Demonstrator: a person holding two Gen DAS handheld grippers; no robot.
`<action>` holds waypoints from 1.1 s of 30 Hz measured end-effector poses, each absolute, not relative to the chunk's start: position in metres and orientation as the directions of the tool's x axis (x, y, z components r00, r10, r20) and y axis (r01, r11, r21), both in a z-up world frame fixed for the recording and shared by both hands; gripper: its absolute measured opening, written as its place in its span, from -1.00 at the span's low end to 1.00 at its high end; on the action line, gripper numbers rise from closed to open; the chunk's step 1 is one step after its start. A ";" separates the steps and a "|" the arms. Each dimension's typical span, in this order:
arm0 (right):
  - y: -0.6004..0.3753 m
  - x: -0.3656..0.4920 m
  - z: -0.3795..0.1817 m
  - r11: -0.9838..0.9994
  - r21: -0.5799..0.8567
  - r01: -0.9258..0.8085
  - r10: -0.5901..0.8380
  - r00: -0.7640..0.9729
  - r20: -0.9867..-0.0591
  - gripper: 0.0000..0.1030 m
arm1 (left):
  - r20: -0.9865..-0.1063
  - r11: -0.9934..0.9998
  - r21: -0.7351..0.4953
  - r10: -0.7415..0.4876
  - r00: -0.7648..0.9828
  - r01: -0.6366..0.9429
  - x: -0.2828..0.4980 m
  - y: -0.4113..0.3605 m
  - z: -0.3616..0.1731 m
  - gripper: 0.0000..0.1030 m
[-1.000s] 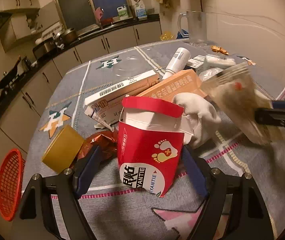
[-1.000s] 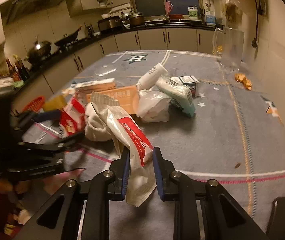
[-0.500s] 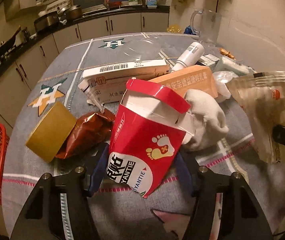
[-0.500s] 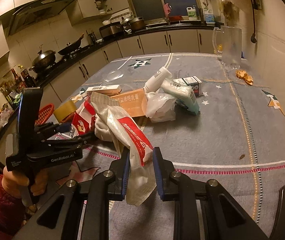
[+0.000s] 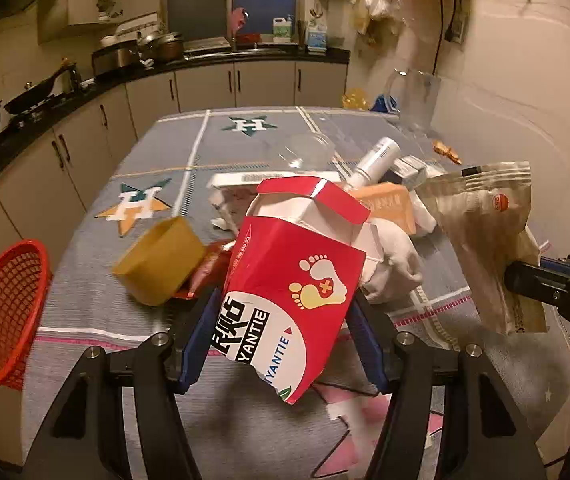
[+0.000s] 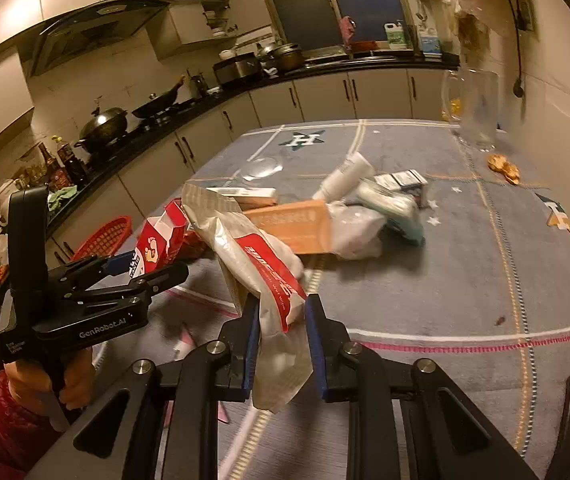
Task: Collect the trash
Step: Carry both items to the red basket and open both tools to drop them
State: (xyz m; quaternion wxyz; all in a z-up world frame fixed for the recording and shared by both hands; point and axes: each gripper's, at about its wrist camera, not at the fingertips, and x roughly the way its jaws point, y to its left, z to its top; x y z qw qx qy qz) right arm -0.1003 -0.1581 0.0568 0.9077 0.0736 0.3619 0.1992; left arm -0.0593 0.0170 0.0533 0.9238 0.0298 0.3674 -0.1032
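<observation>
My left gripper (image 5: 285, 320) is shut on a red and white carton (image 5: 297, 264) with a foot logo. The carton's flap is open; it hangs tilted above the grey tablecloth (image 5: 205, 412). The right wrist view shows the same carton (image 6: 157, 240) in that gripper (image 6: 129, 268), held by a hand in a red sleeve. My right gripper (image 6: 283, 320) is shut on a white and red plastic pouch (image 6: 257, 256), whose lower end droops between the fingers. In the left wrist view the pouch (image 5: 485, 232) hangs at the right, clear of the cloth.
A heap of trash lies mid-table: an orange box (image 6: 293, 228), a white bottle (image 6: 345, 176), a crumpled white cloth (image 5: 393, 256), a yellow tape roll (image 5: 161, 264) and a copper wrapper (image 5: 209, 268). A red basket (image 5: 5, 312) sits off the left edge. A glass jug (image 6: 473, 108) stands far right.
The left jaws closed on the red carton, lifted it off the cloth and tilted it. The right gripper rose a little with the pouch, still gripping it.
</observation>
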 end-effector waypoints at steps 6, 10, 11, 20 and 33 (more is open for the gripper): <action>-0.138 -0.096 0.066 0.892 0.284 -0.352 0.451 0.645 -0.617 -0.53 | -0.661 0.986 -0.015 -0.135 0.738 0.167 -0.066 0.037 0.065 0.21; -0.118 -0.089 0.071 0.879 0.287 -0.380 0.474 0.630 -0.615 -0.53 | -0.651 0.992 -0.017 -0.106 0.752 0.126 -0.068 0.057 0.071 0.21; -0.112 -0.087 0.073 0.875 0.287 -0.389 0.480 0.626 -0.614 -0.53 | -0.649 0.993 -0.019 -0.099 0.754 0.114 -0.068 0.062 0.072 0.21; -0.053 -0.062 0.083 0.821 0.314 -0.476 0.558 0.558 -0.614 -0.53 | -0.637 0.999 -0.039 0.002 0.771 -0.035 -0.073 0.133 0.081 0.21; 0.065 -0.033 0.086 0.737 0.315 -0.598 0.628 0.434 -0.646 -0.53 | -0.622 0.971 -0.030 0.167 0.765 -0.236 -0.079 0.235 0.082 0.21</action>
